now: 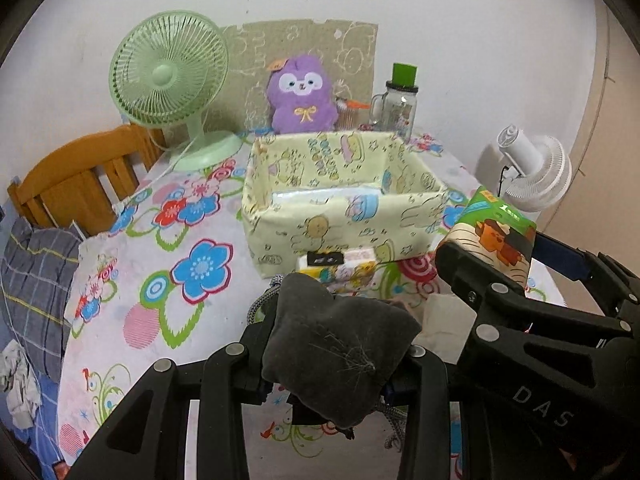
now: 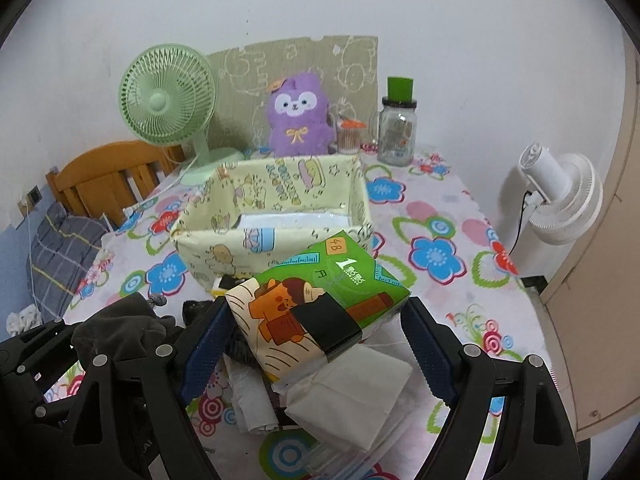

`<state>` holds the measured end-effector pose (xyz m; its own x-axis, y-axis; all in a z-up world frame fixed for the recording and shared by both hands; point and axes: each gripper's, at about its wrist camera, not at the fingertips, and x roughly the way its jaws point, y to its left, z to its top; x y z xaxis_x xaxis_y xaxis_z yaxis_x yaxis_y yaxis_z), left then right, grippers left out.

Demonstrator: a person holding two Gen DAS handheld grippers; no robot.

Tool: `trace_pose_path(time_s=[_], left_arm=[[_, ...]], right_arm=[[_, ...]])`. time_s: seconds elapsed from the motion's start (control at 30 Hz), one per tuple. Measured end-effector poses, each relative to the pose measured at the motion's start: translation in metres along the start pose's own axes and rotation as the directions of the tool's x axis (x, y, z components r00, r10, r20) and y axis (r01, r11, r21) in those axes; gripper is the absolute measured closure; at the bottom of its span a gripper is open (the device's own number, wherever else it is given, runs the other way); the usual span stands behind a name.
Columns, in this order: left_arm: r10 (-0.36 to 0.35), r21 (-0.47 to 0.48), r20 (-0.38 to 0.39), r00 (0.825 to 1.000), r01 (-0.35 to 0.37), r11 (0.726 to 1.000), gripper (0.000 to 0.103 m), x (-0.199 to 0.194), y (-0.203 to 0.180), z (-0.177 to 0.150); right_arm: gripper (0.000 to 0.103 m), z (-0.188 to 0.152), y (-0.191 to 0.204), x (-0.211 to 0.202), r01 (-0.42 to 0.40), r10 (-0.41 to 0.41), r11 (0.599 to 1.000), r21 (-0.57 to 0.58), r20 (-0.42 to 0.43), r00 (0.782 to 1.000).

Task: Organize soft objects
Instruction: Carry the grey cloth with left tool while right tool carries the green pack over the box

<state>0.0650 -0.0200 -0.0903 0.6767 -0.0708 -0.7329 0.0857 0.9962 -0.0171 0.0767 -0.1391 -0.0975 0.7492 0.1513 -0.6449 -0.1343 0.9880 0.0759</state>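
Observation:
My left gripper [image 1: 336,340] is shut on a dark grey soft pouch [image 1: 340,344] with a grey cord, held above the flowered tablecloth. My right gripper [image 2: 316,312] is shut on a green tissue pack [image 2: 320,296] with a cartoon animal on it, its blue pads on either side. That pack [image 1: 496,236] and the right gripper [image 1: 504,248] show at the right of the left wrist view. The left gripper [image 2: 120,320] with the grey pouch [image 2: 116,328] sits at the lower left of the right wrist view. Just beyond both stands an open yellow fabric box [image 1: 344,216] [image 2: 272,216] with a clear flat packet inside.
A small tissue packet [image 1: 340,266] lies against the box front. White paper packs [image 2: 352,396] lie under the right gripper. Behind the box stand a purple plush [image 1: 302,98], a green fan [image 1: 168,80] and a glass jar [image 1: 396,108]. A wooden chair [image 1: 80,180] is left, a white fan [image 2: 560,200] right.

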Motion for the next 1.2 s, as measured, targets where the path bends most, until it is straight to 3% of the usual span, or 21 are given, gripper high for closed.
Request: trace_pose_path(time_s=[0.63,1.2], left_arm=[[-0.04,0.054,0.088,0.995,0.036,0.998,0.064,-0.037,-0.021,0.03],[-0.063,0.064,0.166,0.984,0.053,0.997,0.064,-0.044,-0.021,0.062]], right_arm=[[0.017,0.028,-0.015,-0.049,0.063,-0.066,0.998,0.027,0.105,0.992],[0.017,0.057,-0.019,-0.061,0.09,-0.098,0.995,0.048,0.198,0.975]])
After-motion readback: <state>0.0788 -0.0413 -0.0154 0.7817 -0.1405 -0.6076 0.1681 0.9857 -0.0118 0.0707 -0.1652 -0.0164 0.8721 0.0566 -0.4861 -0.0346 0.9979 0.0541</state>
